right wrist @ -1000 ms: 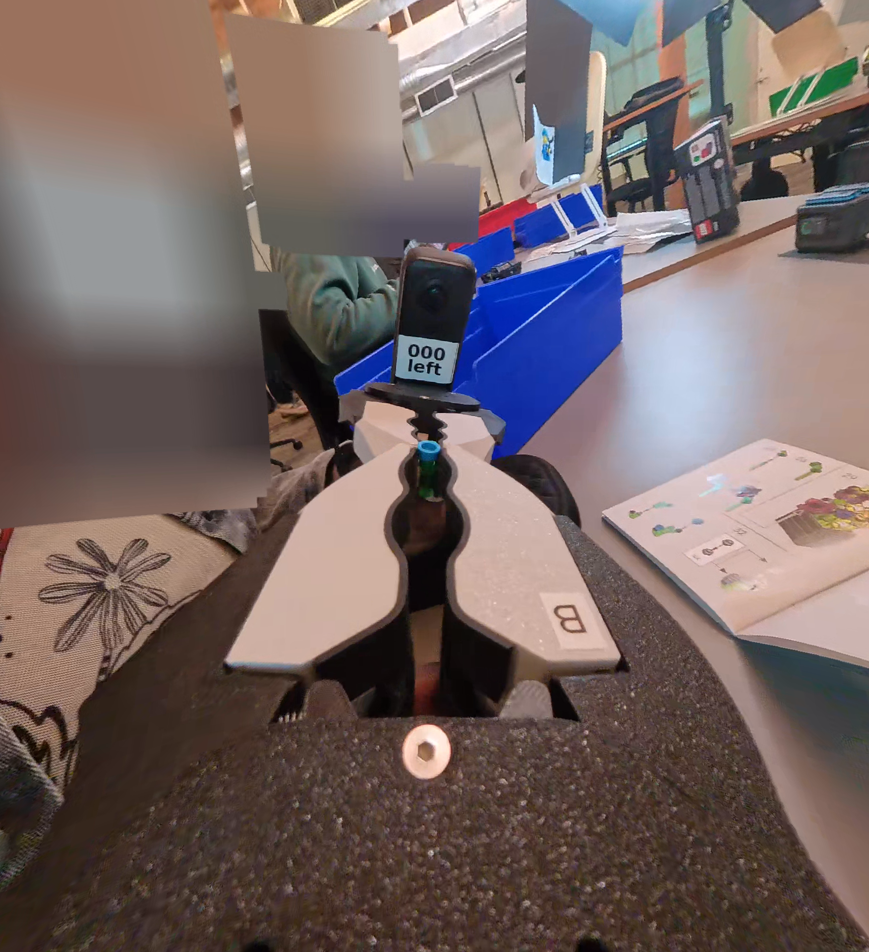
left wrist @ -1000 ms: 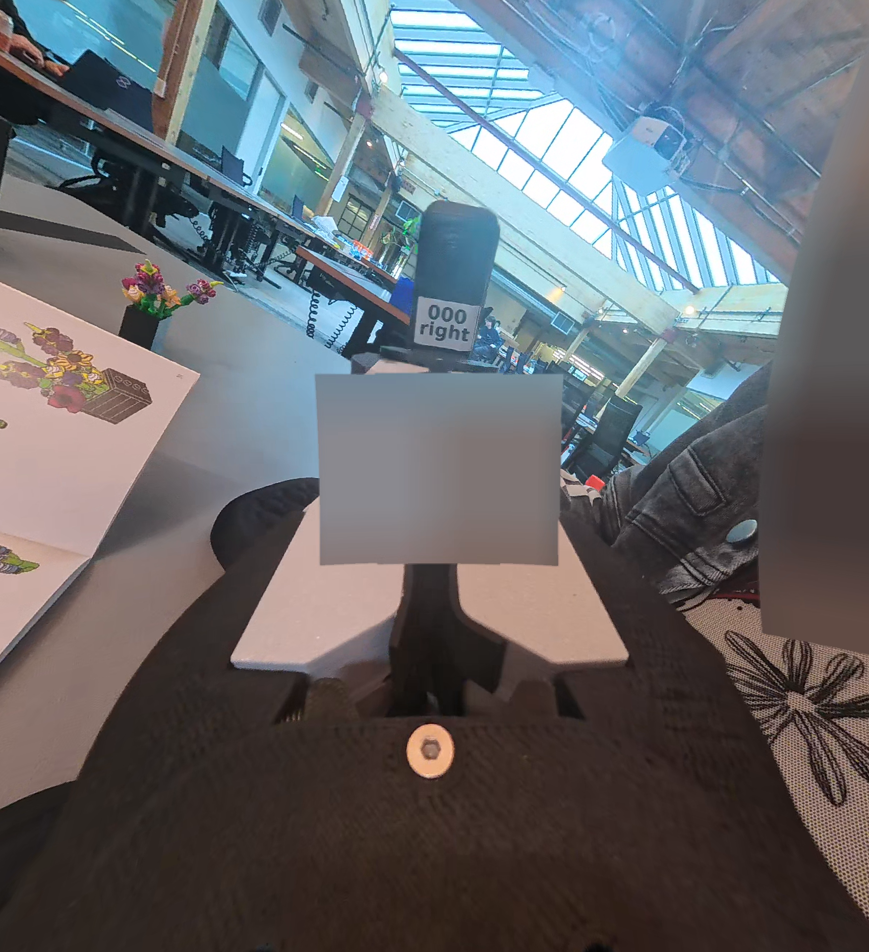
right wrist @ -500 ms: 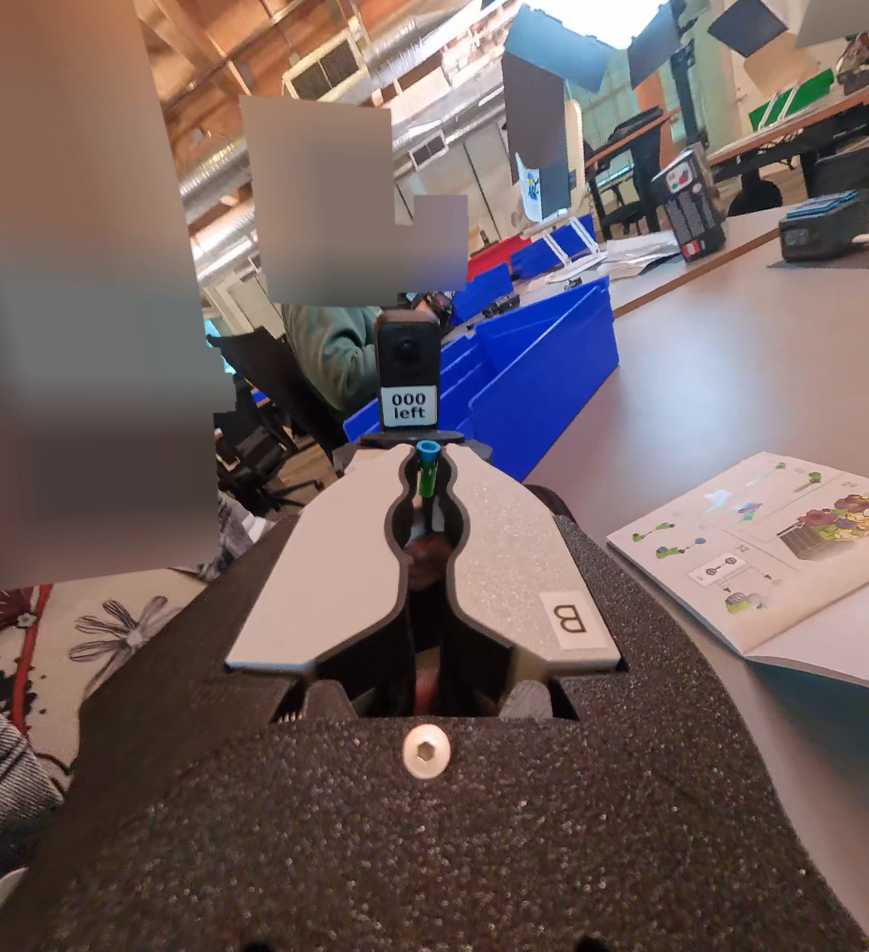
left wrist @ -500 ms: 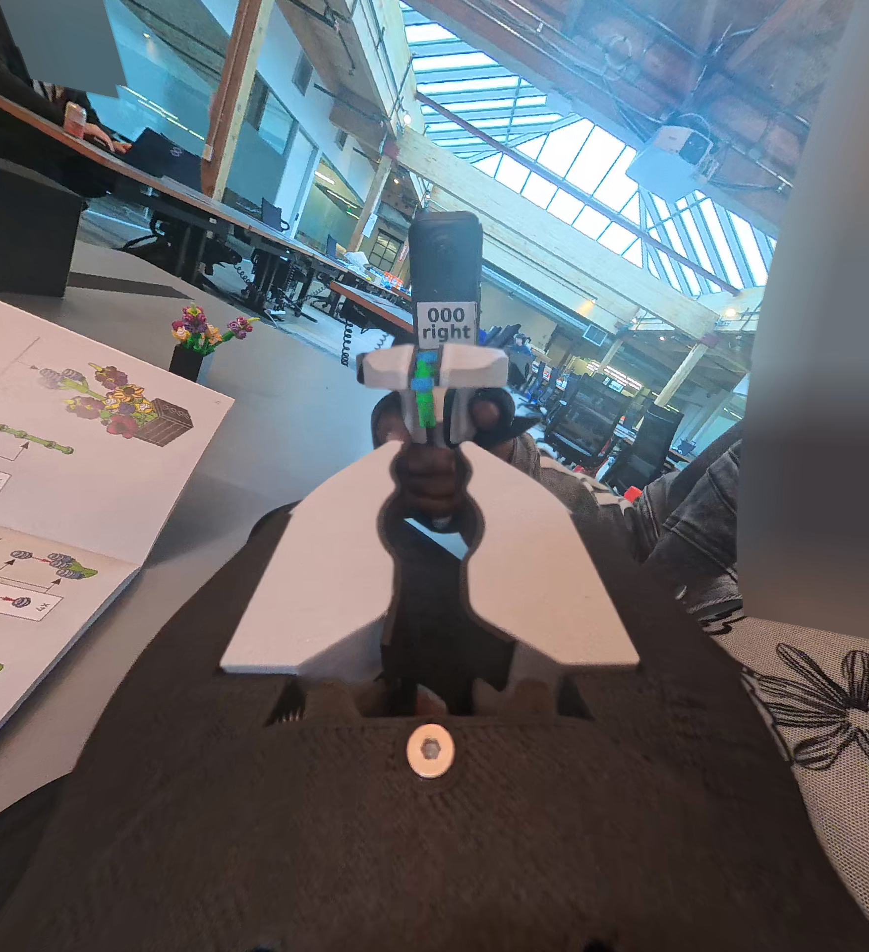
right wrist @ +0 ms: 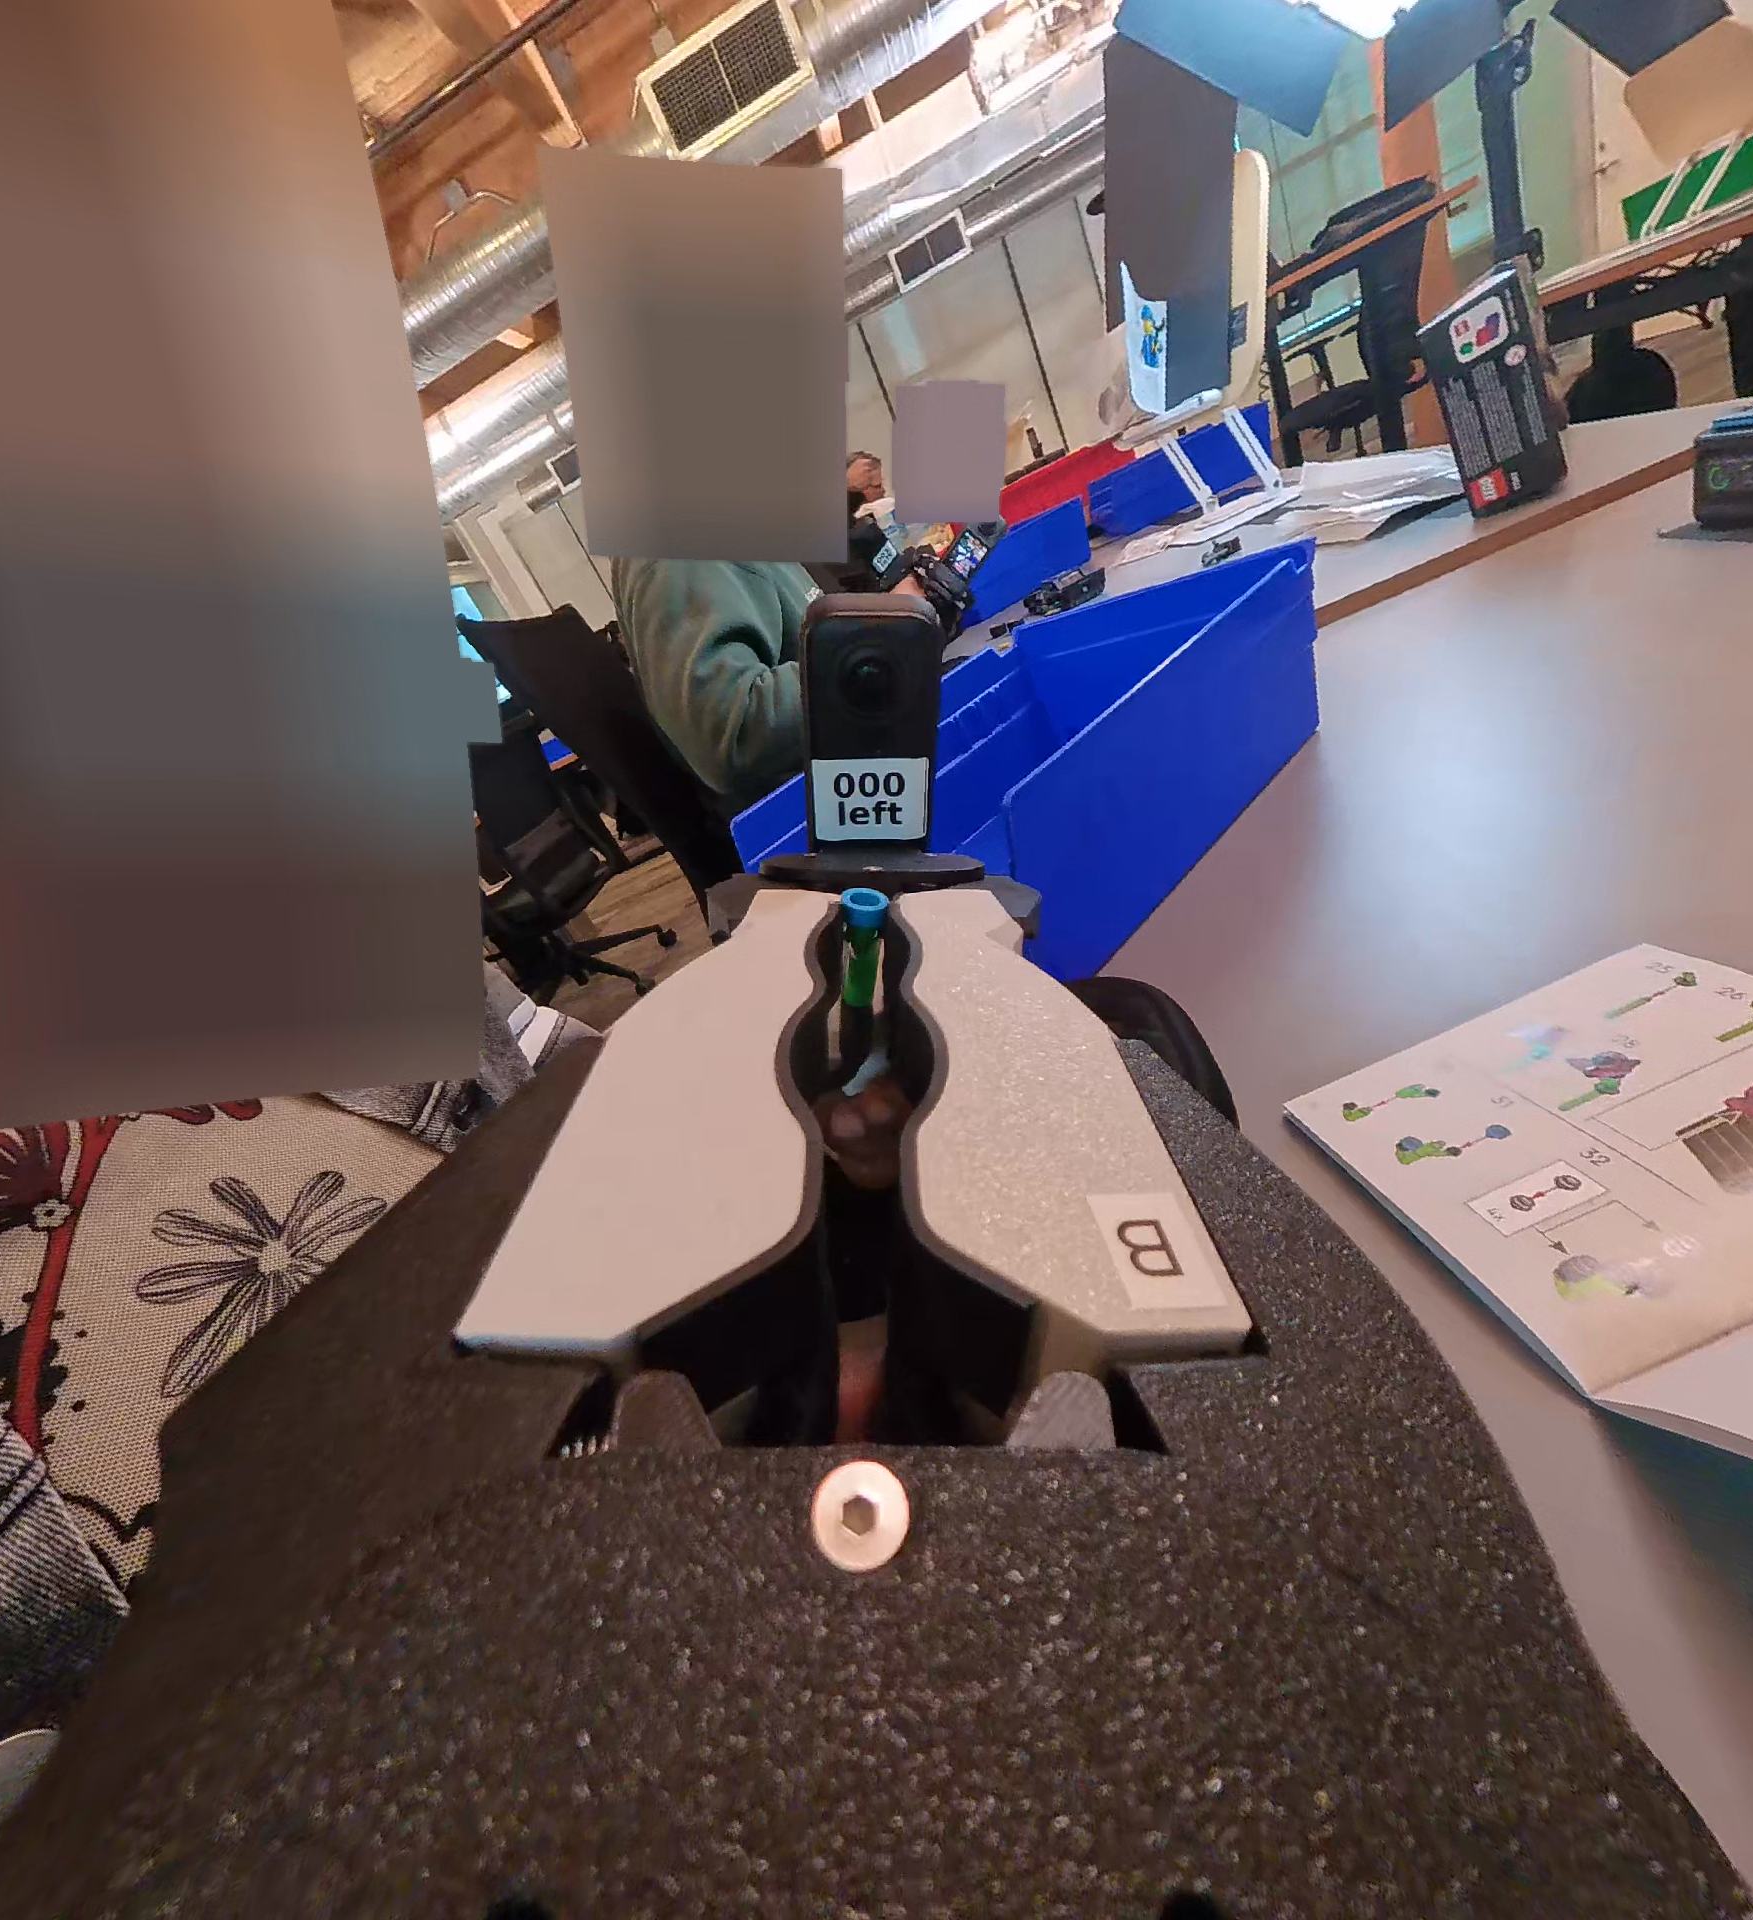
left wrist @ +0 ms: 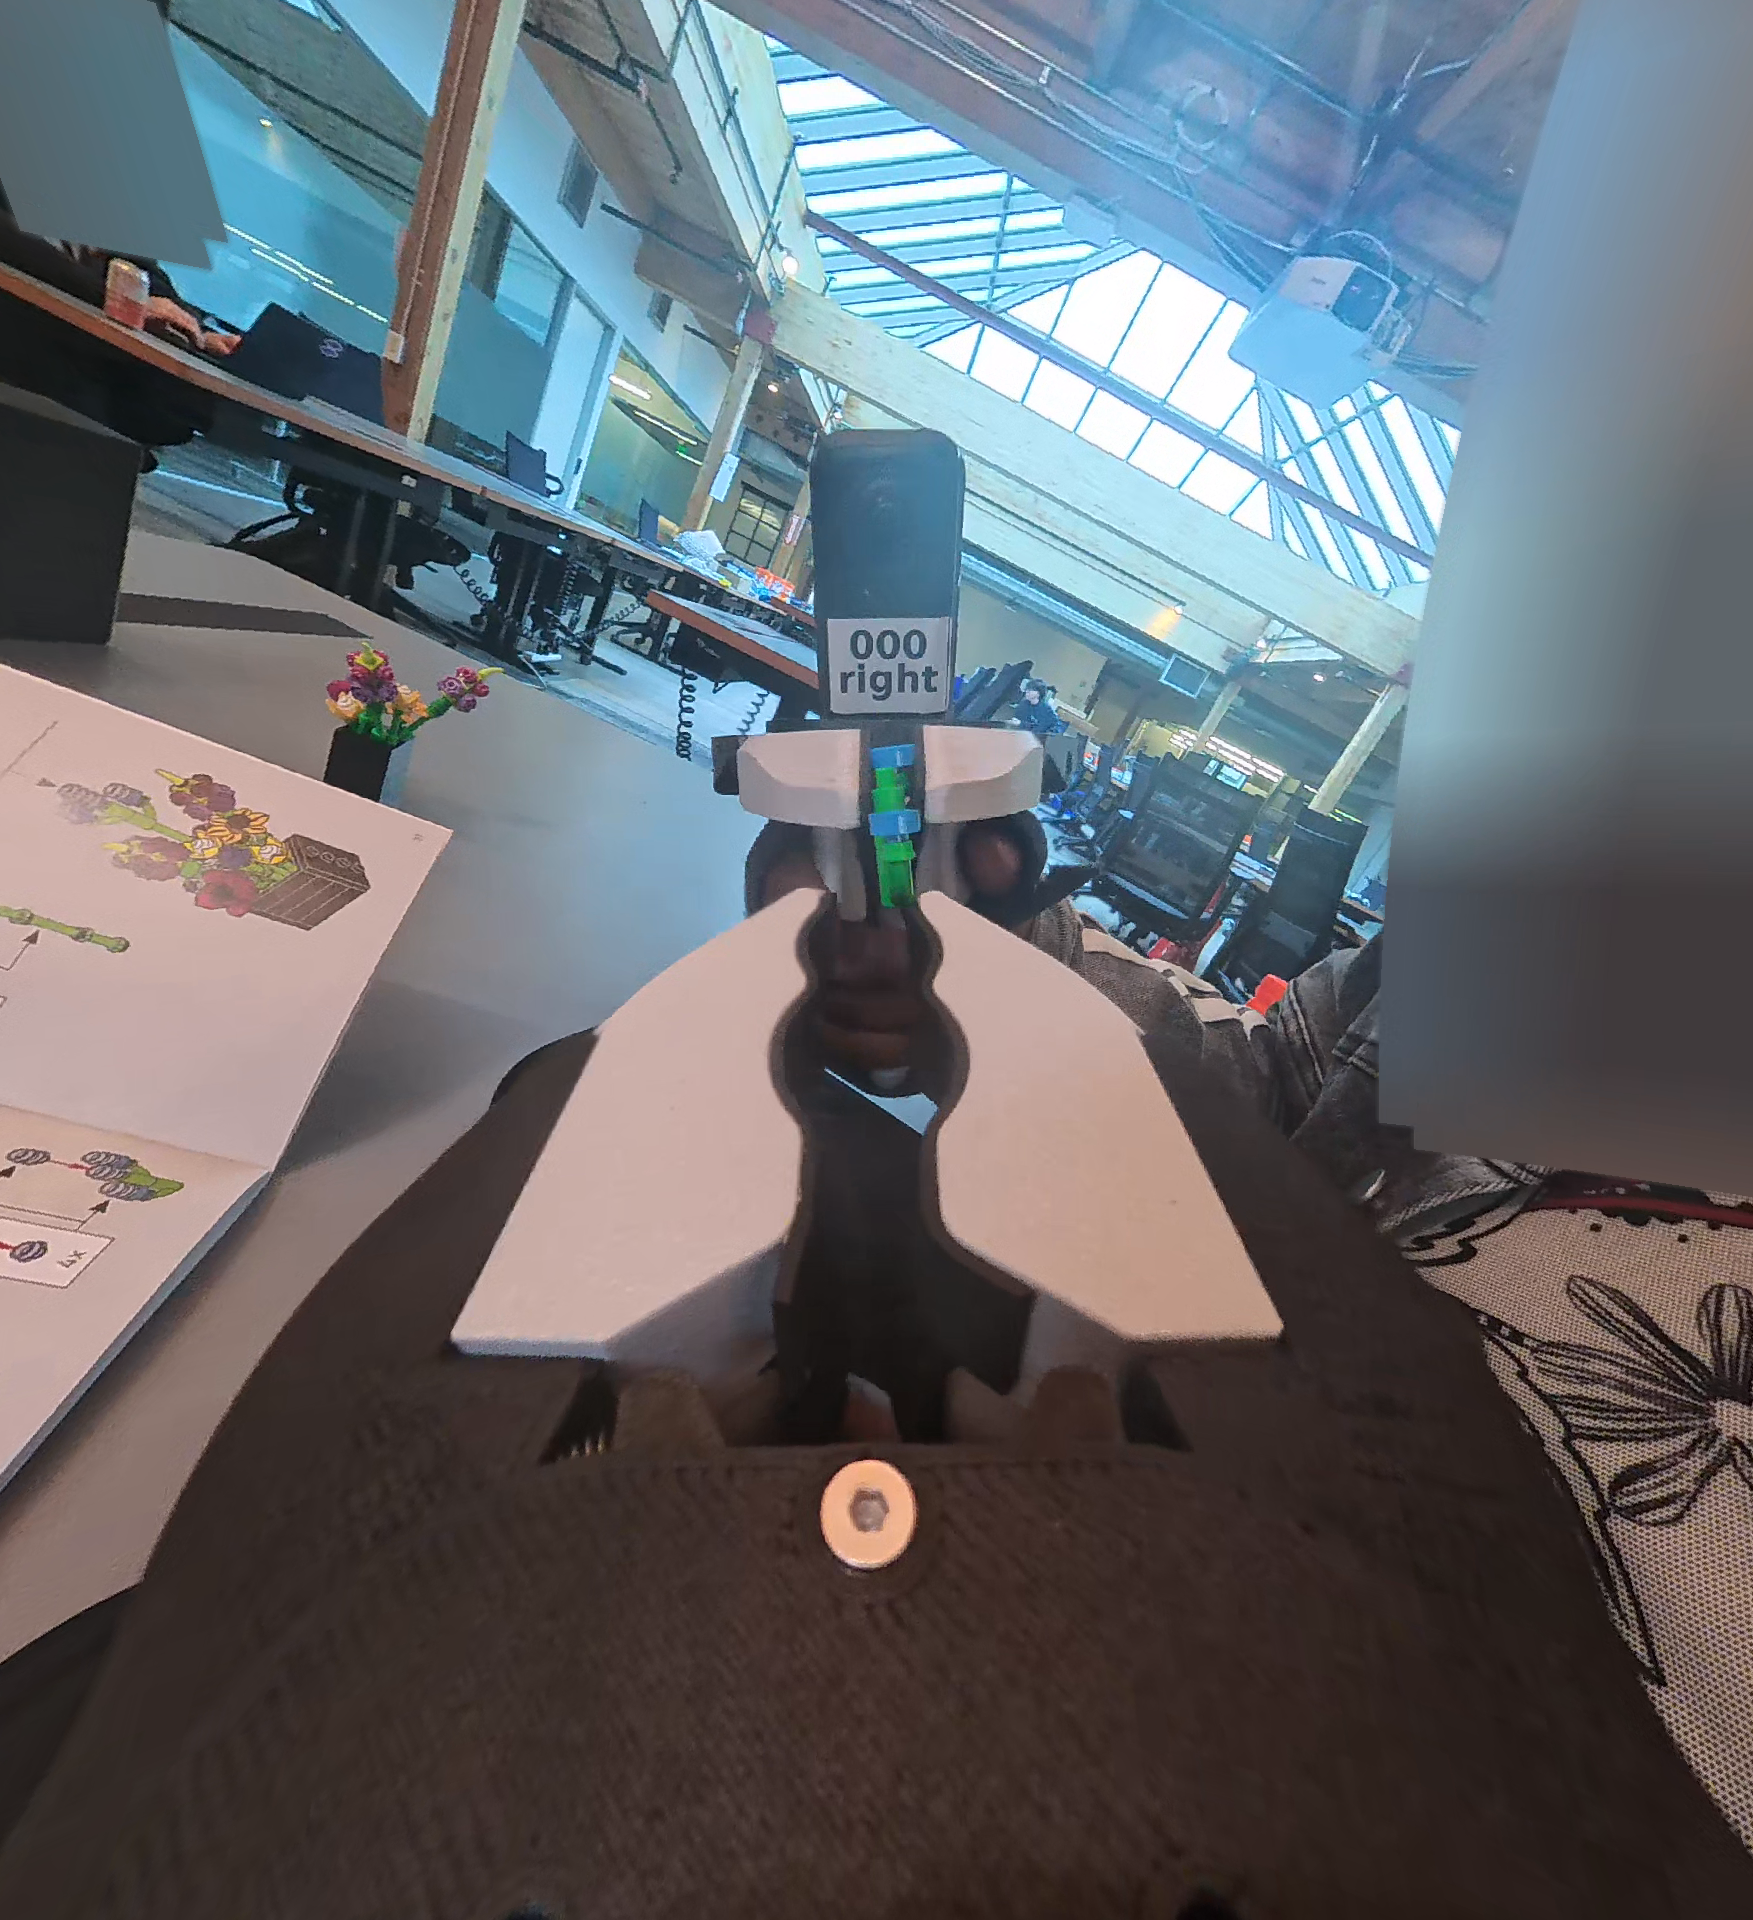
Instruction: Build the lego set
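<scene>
The right gripper (right wrist: 859,935) pinches a green stem with blue connectors (right wrist: 860,951) at its fingertips. Facing it, the left gripper (left wrist: 870,914) is nearly closed and empty. A stem-joining step seems underway; next, the booklet (left wrist: 124,935) beside them needs checking.

A grey table (left wrist: 560,831) carries an open instruction booklet (left wrist: 124,997) and a small flower model (left wrist: 384,717).
</scene>
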Demonstrator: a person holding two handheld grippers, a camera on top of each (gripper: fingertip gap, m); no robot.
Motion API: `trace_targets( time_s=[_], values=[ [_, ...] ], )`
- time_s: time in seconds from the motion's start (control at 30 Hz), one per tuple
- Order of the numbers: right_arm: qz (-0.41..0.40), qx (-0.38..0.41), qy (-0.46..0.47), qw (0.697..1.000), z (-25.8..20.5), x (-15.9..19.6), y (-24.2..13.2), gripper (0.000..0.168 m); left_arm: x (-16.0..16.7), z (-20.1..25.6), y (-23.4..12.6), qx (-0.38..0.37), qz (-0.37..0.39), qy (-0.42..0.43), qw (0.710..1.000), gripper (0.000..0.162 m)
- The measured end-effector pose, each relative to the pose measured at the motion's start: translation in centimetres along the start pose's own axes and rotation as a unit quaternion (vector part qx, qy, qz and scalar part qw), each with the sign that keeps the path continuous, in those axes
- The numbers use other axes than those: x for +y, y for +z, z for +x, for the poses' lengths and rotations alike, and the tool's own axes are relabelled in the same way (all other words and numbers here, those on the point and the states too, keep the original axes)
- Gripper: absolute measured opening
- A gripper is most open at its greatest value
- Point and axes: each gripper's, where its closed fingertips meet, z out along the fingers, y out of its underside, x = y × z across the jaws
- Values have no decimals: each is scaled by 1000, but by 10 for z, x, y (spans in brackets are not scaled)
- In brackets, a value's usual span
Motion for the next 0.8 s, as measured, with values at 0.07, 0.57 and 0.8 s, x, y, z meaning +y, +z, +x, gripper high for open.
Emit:
trace_targets(
  time_s=[0.07,0.57,0.8],
  values=[
    [0,-3,-7,1000,-2,0,0,7,0,4,0,10,-2,6,1000,15],
    [-30,7,-71,997,-11,1,-12,30,4,31,-13,7,-33,52,998,6],
    [-294,110,-112,943,42,71,-34,16,26,37,-48,-31,-92,52,994,5]
  ],
)
